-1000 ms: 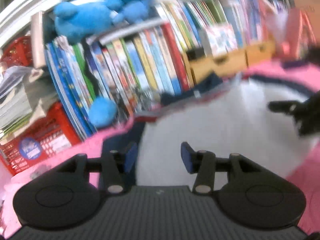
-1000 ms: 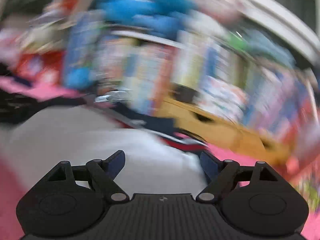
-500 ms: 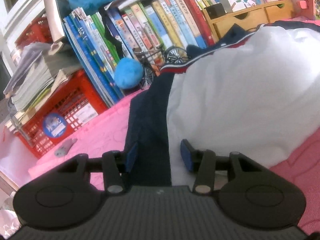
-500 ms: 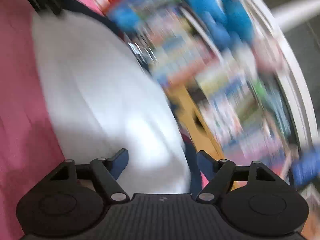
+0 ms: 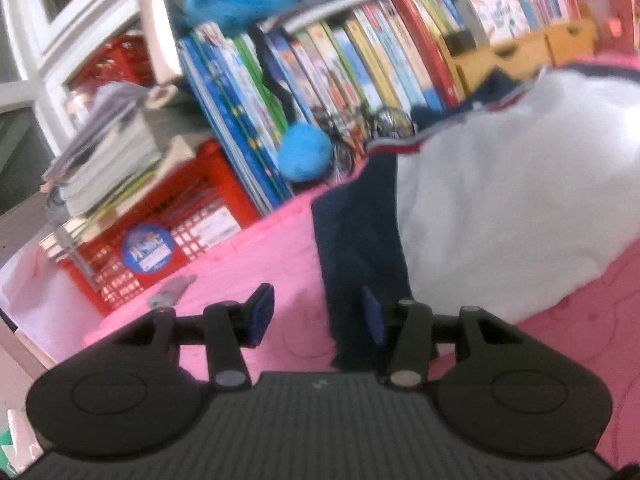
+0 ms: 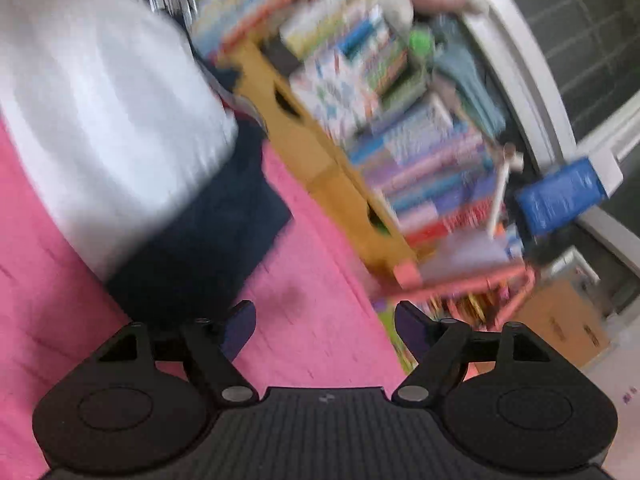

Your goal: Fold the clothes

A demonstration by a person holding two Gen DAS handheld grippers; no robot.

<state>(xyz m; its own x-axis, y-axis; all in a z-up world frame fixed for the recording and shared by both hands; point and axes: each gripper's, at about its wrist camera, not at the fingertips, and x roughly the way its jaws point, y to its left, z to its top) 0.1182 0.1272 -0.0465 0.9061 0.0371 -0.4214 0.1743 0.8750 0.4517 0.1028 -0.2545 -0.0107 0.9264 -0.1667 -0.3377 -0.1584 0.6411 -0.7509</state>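
Clothing here means one garment: a white shirt [image 5: 512, 208] with navy sleeves and a red-and-white striped collar, lying spread on a pink quilted bedcover [image 5: 248, 264] in front of a crowded row of books [image 5: 320, 64].

Left wrist view: the left gripper [image 5: 316, 318] has its fingers apart, with nothing clamped between them. A navy sleeve [image 5: 356, 240] runs straight ahead of these tongs and passes down between the blue pads, close by the right-hand pad; whether it touches the pad cannot be told. The white body of the shirt billows ahead and to the right of the tongs.

Right wrist view, badly blurred: the right gripper [image 6: 326, 326] is also spread wide and holds nothing. Only pink cover lies between its fingers. The other navy sleeve [image 6: 208, 236] lies ahead and to the left of these tongs, and the white body sits farther ahead on that side.

As to progress, both sleeves stick out sideways from the body, and no crease or doubled layer can be seen in the white cloth. Judging by that, the shirt lies flat and unfolded, so the sleeves and body need folding.
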